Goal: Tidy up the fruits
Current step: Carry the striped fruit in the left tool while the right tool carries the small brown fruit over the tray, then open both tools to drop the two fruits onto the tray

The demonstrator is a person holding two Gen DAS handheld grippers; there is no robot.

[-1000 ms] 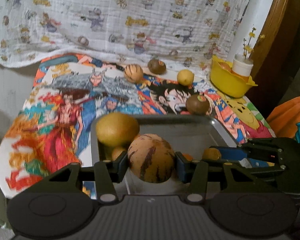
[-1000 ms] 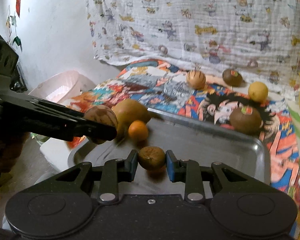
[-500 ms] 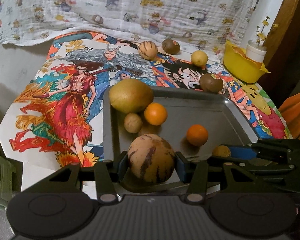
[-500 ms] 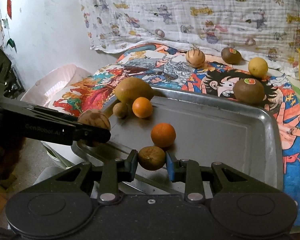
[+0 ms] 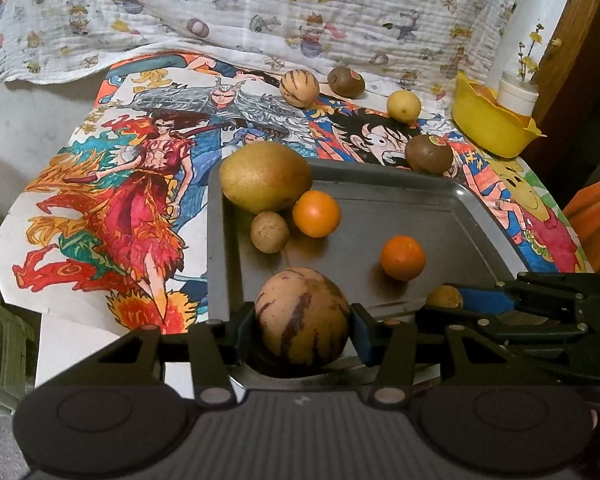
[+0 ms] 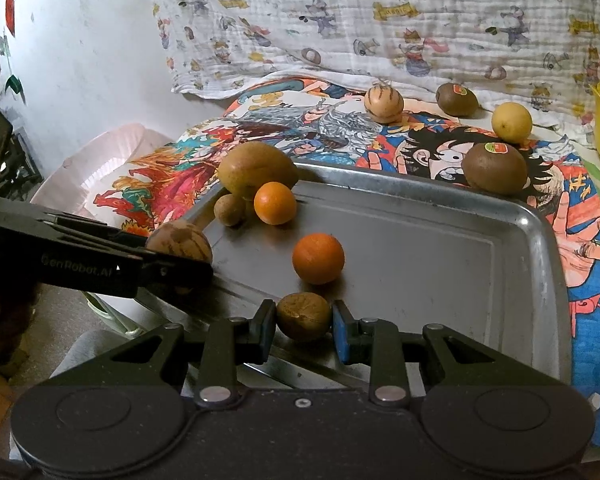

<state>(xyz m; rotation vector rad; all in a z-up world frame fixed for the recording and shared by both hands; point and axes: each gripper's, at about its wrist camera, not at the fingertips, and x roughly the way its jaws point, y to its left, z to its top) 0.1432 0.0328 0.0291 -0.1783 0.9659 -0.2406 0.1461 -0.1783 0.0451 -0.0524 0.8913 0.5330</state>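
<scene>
Steel tray [image 5: 476,204] fills mid-frame; our left gripper [image 5: 303,320] clamps a striped melon [image 5: 302,317], our right gripper [image 6: 304,322] pinches a small brown fruit [image 6: 303,316], low centre.

The striped melon [image 5: 303,317] is tan with dark purple streaks; a second striped fruit [image 5: 299,88] far off bears the same marking; the two oranges [image 5: 316,213] [image 5: 403,258] are bright orange; the mango [image 5: 265,176] is yellow-green with a reddish blush; the lemon [image 5: 403,105] is pale yellow; the kiwis [image 5: 428,153] are brown with red-and-green stickers; the tray [image 5: 400,196] is dull silver-grey; the bowl [image 5: 490,128] is yellow; the table cover [image 5: 112,184] shows cartoon figures in red, orange, teal and blue; the hanging cloth [image 5: 260,4] is white with small cartoon prints; the tongs [image 5: 303,330] are black with blue pads.
</scene>
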